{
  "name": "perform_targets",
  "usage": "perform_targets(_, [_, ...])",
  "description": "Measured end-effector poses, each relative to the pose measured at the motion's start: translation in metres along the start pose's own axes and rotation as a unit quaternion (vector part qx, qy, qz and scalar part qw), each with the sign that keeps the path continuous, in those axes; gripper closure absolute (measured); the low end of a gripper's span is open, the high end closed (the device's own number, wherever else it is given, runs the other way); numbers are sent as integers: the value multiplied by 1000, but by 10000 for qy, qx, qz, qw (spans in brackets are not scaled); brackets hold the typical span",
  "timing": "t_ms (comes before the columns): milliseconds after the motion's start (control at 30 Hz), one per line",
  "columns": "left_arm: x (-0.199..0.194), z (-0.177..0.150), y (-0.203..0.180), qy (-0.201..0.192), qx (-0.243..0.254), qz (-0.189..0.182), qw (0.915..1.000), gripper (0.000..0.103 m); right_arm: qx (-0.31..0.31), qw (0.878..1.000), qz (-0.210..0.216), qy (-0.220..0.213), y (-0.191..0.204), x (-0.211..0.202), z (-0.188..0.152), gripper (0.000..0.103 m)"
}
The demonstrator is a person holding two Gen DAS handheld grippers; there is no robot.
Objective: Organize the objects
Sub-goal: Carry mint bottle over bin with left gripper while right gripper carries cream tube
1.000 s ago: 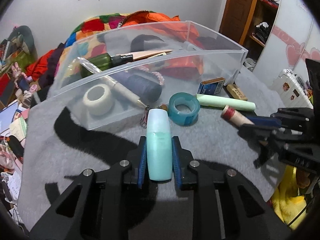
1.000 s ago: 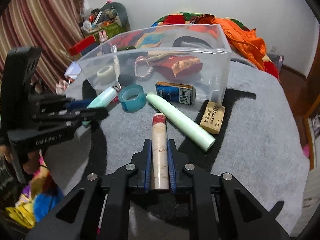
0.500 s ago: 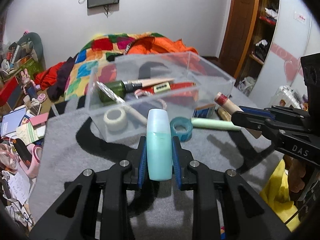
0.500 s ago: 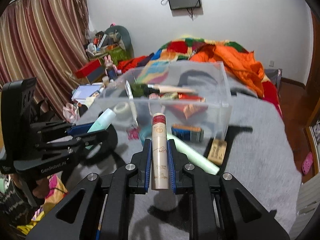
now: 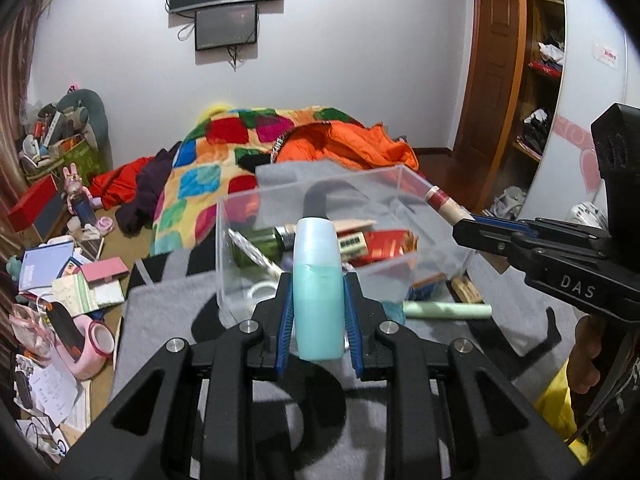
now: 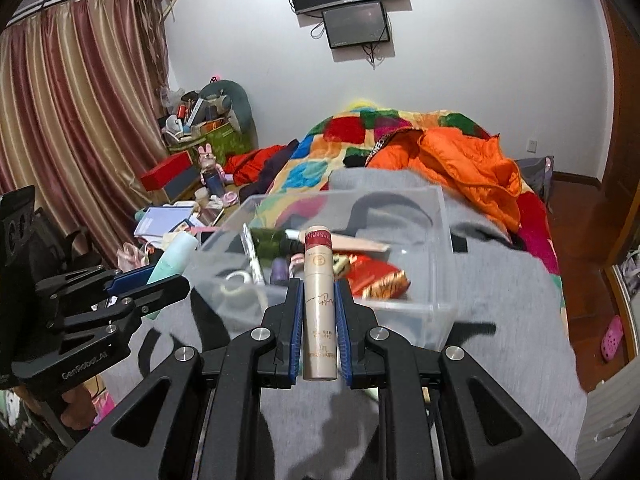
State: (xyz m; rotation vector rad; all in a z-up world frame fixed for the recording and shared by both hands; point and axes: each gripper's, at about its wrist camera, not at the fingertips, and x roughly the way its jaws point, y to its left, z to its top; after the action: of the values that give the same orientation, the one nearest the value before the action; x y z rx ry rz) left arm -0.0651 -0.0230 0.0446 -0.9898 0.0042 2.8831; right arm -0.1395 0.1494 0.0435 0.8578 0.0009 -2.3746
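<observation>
My left gripper (image 5: 318, 280) is shut on a teal bottle (image 5: 319, 288), held up in front of the clear plastic box (image 5: 432, 256). My right gripper (image 6: 318, 288) is shut on a beige tube with a red cap (image 6: 319, 304), held above the box's near wall (image 6: 400, 312). The box holds a white tape roll (image 6: 236, 282), a red foil packet (image 6: 376, 276), a green bottle (image 5: 260, 240) and other items. The right gripper shows in the left wrist view (image 5: 472, 232); the left gripper shows in the right wrist view (image 6: 160, 284).
A light green tube (image 5: 446, 310) and a tan eraser (image 5: 466, 290) lie on the grey cloth (image 6: 500, 300) beside the box. A bed with a patchwork quilt (image 5: 240, 152) and an orange jacket (image 6: 460, 164) is behind. Clutter covers the floor (image 5: 60, 280) at left.
Both grippers have lifted up from the cloth with their items and now sit higher, level with the box's rim. The views tilted up toward the room.
</observation>
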Motion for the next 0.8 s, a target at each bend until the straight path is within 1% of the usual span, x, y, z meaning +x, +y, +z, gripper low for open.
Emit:
perform_targets(433, [18,25,10,-105,-63,57,9999,80,-146,9991,-301,-243,-3,14,34,89])
perform_targets(567, [26,30,9,-93,-29,99,9999,80,-247,9987,-389,-220,0,22,39,89])
perform_targets(800, [44,35,15,24,-151,94,9998,80,-250,9987,-439,-77,-4,39,38,89])
